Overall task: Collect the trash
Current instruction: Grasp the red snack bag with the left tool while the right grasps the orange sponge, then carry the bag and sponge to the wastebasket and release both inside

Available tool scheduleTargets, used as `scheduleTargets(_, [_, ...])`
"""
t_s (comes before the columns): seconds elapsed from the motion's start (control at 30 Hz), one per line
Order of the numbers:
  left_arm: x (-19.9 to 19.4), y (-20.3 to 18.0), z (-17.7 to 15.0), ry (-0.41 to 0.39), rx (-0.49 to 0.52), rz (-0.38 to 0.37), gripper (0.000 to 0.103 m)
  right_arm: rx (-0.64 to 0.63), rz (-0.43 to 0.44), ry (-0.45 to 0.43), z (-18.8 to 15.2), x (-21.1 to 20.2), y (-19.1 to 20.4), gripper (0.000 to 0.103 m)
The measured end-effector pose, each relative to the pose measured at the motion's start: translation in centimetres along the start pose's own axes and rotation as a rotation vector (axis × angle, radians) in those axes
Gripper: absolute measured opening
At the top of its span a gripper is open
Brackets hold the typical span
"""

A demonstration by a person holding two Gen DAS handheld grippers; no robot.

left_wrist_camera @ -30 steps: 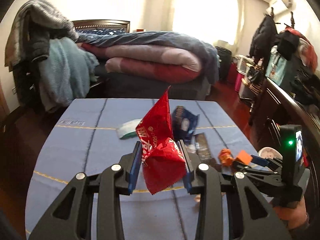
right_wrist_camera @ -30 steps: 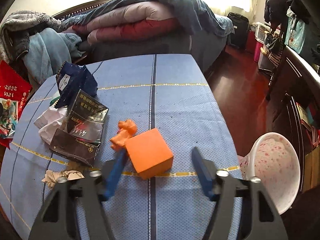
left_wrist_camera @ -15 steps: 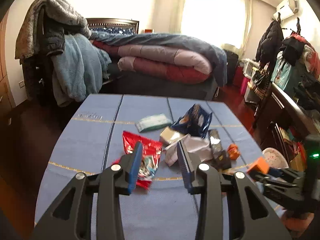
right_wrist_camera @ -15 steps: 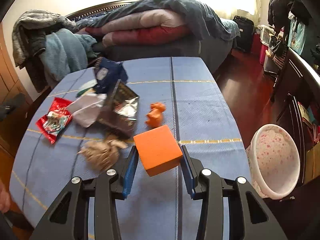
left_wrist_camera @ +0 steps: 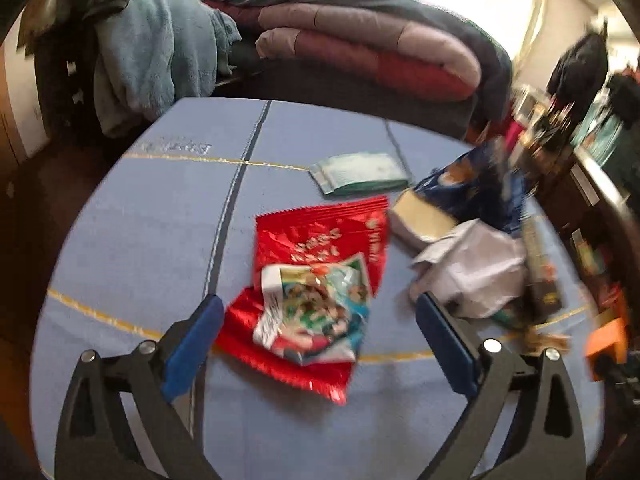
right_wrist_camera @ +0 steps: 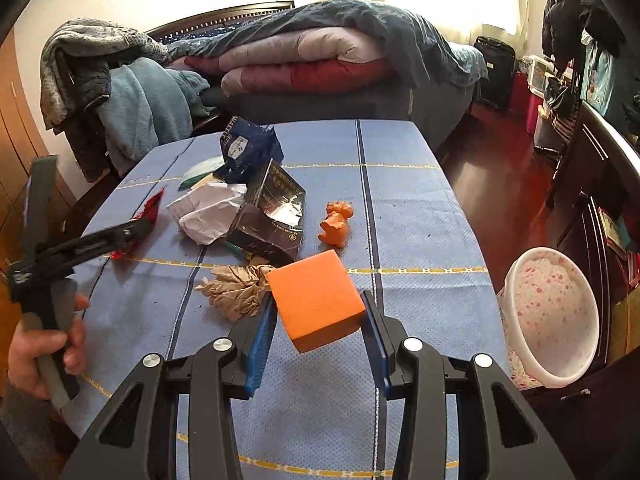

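Observation:
My left gripper (left_wrist_camera: 320, 316) is open wide just above a red snack wrapper (left_wrist_camera: 320, 280) that lies flat on the blue tablecloth (left_wrist_camera: 140, 232). My right gripper (right_wrist_camera: 318, 308) is shut on an orange foam cube (right_wrist_camera: 316, 296) and holds it above the table. A white bin with pink speckles (right_wrist_camera: 556, 312) stands on the floor to the right of the table. Crumpled white paper (right_wrist_camera: 208, 212), a dark foil packet (right_wrist_camera: 272, 216), a blue bag (right_wrist_camera: 248, 152), a brown paper wad (right_wrist_camera: 236, 288) and an orange scrap (right_wrist_camera: 336, 224) lie on the cloth.
A green-white sachet (left_wrist_camera: 360, 172) and a small box (left_wrist_camera: 420, 220) lie behind the red wrapper. A bed with folded quilts (right_wrist_camera: 312, 60) stands beyond the table. Clothes hang on a chair (right_wrist_camera: 120, 96) at the left. A dark dresser (right_wrist_camera: 600, 184) runs along the right.
My left gripper dropped the red wrapper on the cloth, opened wide and came down close over it. My right gripper closed on the orange cube and lifted it.

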State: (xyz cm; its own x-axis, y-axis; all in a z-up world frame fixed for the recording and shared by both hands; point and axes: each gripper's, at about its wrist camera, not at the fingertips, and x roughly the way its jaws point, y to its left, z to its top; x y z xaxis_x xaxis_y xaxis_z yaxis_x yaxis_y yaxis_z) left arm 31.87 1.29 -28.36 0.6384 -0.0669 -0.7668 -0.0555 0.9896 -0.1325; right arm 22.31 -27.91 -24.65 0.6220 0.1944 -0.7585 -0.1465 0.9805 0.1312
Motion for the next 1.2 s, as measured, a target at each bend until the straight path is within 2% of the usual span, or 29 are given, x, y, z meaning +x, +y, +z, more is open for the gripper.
scheduleTargets(0.07, [1.1, -0.6, 0.2, 0.010, 0.043, 0.076, 0.098, 0.002, 0.000, 0.003, 0.1, 0.2, 0.0, 0.042])
scheduleTargets(0.13, [1.4, -0.4, 0.6, 0.020, 0.023, 0.068, 0.095, 0.002, -0.001, 0.001, 0.1, 0.1, 0.0, 0.042])
scheduleTargets(0.17, [1.5, 0.0, 0.8, 0.018, 0.002, 0.060, 0.082, 0.002, 0.001, 0.001, 0.1, 0.2, 0.0, 0.042])
scheduleTargets(0.2, [1.6, 0.3, 0.9, 0.018, -0.006, 0.084, 0.077, 0.002, 0.001, 0.001, 0.2, 0.2, 0.0, 0.042])
scheduleTargets(0.23, [1.6, 0.3, 1.0, 0.020, 0.009, 0.102, 0.058, 0.003, 0.002, -0.001, 0.2, 0.2, 0.0, 0.042])
scheduleTargets(0.3, [1.2, 0.6, 1.2, 0.019, -0.002, 0.075, 0.047, 0.000, 0.007, -0.004, 0.2, 0.1, 0.1, 0.042])
scheduleTargets(0.37, [0.5, 1.4, 1.0, 0.009, -0.051, 0.017, 0.046, -0.005, 0.009, -0.010, 0.1, -0.1, 0.2, 0.042])
scheduleTargets(0.57, [-3.6, 1.4, 0.4, -0.075, -0.071, 0.007, 0.046, -0.013, 0.026, -0.021, -0.1, -1.0, 0.9, 0.042])
scheduleTargets(0.9, [-8.8, -0.5, -0.7, -0.125, -0.034, -0.006, 0.047, -0.020, 0.047, -0.043, -0.8, -2.9, 1.4, 0.042])
scheduleTargets(1.2, [-13.1, -4.1, -1.3, -0.190, 0.022, -0.068, 0.047, 0.002, 0.048, -0.072, -1.8, -5.3, 0.0, 0.042])
